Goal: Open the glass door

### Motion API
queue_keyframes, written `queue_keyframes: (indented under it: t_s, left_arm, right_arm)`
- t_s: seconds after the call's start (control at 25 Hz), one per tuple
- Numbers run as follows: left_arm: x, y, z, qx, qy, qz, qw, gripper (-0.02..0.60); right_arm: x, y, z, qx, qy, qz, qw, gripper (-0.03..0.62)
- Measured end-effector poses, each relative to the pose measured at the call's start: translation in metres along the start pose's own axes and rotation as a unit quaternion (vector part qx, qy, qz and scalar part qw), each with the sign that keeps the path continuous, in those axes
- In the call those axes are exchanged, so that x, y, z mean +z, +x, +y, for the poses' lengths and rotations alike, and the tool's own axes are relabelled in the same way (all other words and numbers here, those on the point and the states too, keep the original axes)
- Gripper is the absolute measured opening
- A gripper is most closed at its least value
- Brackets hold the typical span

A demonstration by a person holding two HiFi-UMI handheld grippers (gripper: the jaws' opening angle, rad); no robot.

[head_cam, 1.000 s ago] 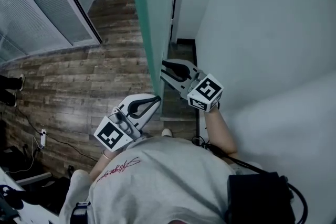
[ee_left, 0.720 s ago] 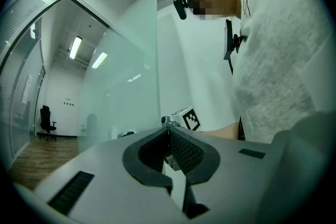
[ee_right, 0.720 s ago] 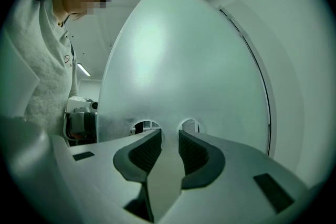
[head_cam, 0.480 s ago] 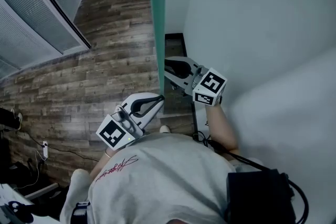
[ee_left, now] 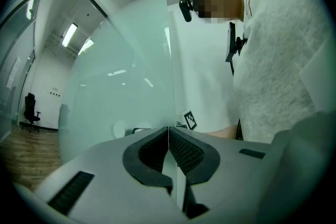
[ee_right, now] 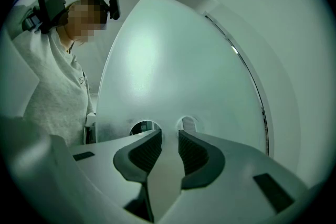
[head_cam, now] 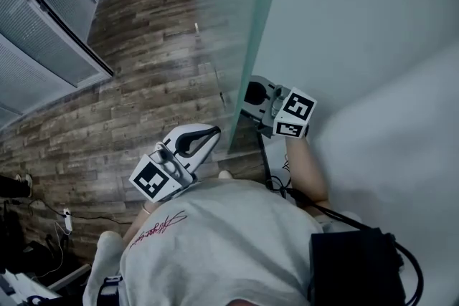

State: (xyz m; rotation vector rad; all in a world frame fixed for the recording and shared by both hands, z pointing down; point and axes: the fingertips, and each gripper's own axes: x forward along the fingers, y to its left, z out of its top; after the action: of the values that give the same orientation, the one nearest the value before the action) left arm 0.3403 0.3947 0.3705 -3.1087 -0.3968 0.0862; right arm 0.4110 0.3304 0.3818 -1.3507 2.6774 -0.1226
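Note:
The frosted glass door (head_cam: 237, 25) runs from the top of the head view down to its lower edge by my grippers. My right gripper (head_cam: 249, 92) is on the wall side of the door, level, tips at the pane and partly seen through it. In the right gripper view the jaws (ee_right: 169, 135) stand apart with nothing between them, facing the door (ee_right: 173, 71) and two round holes (ee_right: 144, 127) in it. My left gripper (head_cam: 213, 131) is shut and empty on the floor side, near the door's edge (ee_left: 170, 60), tips (ee_left: 168, 129) together.
A white wall (head_cam: 358, 25) closes off the right side. Wooden floor (head_cam: 143, 68) stretches left to a glass partition with blinds (head_cam: 36, 46). Cables (head_cam: 68, 215) lie on the floor at lower left. An office chair (ee_left: 30, 110) stands far off.
The door has turned from edge-on to showing its broad frosted face. My right gripper has moved right along with it and is now half behind the pane. The left gripper has shifted only a little.

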Motion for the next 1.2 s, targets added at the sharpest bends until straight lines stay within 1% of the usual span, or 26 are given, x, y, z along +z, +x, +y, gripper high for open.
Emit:
queue_keyframes:
  t_s: [0.16,0.32,0.72,0.8,0.88,0.96,1.04,1.12,1.2]
  left_arm:
    - [0.006,0.002,-0.003,-0.017,-0.005,-0.003,0.9998,0.018]
    - [0.004,0.006,-0.005,-0.026,-0.014,0.001,0.9996,0.018]
    - [0.003,0.001,-0.002,-0.021,-0.023,0.005,0.9995,0.018]
    - [-0.001,0.002,-0.002,-0.020,-0.024,0.007,0.9995,0.018]
    - [-0.005,0.000,-0.002,-0.021,-0.027,0.008,0.9994,0.018]
    - [-0.009,-0.003,-0.001,-0.023,-0.028,0.008,0.9993,0.018]
    - [-0.014,-0.005,0.000,-0.025,-0.031,0.009,0.9992,0.018]
    - [-0.017,-0.010,0.002,-0.025,-0.041,0.006,0.9988,0.018]
    - [-0.016,-0.017,0.005,-0.028,-0.048,0.005,0.9985,0.018]
  right_arm:
    - [0.005,-0.008,0.002,-0.005,0.018,-0.006,1.000,0.104]
    - [0.005,-0.021,-0.002,-0.012,0.038,-0.028,0.999,0.101]
    - [0.010,-0.041,-0.009,-0.024,0.062,-0.046,0.997,0.094]
    - [0.010,-0.045,-0.012,-0.029,0.053,-0.048,0.997,0.094]
    - [0.010,-0.047,-0.012,-0.037,0.028,-0.045,0.998,0.094]
    - [0.008,-0.049,-0.013,-0.047,0.006,-0.035,0.998,0.095]
    - [0.006,-0.053,-0.014,-0.058,-0.003,-0.020,0.998,0.093]
    - [0.008,-0.057,-0.016,-0.077,-0.014,-0.014,0.997,0.086]
    - [0.014,-0.062,-0.014,-0.100,-0.017,-0.025,0.994,0.077]
